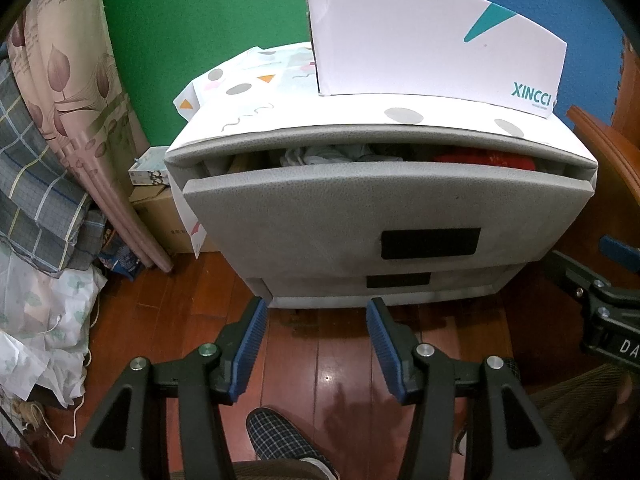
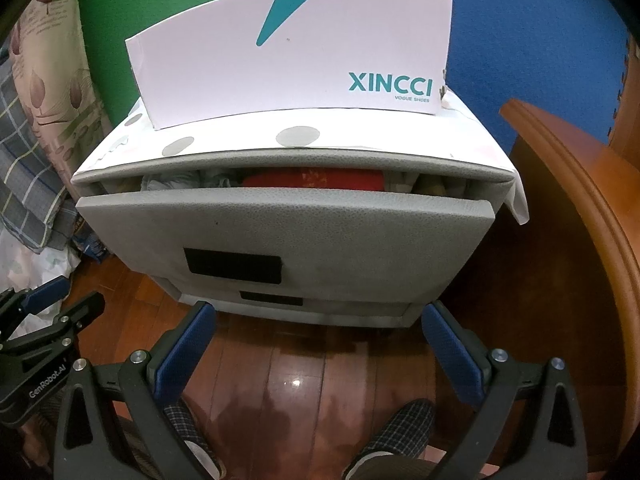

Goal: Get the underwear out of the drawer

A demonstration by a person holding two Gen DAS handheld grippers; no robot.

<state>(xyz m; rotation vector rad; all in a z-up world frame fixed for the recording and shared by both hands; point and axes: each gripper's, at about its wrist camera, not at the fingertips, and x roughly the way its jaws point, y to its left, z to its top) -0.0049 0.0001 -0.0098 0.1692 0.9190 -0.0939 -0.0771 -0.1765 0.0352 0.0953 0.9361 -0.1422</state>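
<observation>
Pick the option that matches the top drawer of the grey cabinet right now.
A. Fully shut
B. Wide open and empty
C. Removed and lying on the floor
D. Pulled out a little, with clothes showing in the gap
D: the top drawer stands slightly out from the cabinet, and a red garment and pale clothes show in the gap above its front.

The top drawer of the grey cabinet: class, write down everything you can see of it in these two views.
The top drawer is the upper of two in a small grey cabinet with a pebbled, foam-like surface. Its broad front panel carries a black rectangular patch near the lower middle. It stands slightly open, leaving a narrow gap under the cabinet's top slab. Through the gap show crumpled pale grey-white clothes and a red garment. Neither gripper touches it.
</observation>
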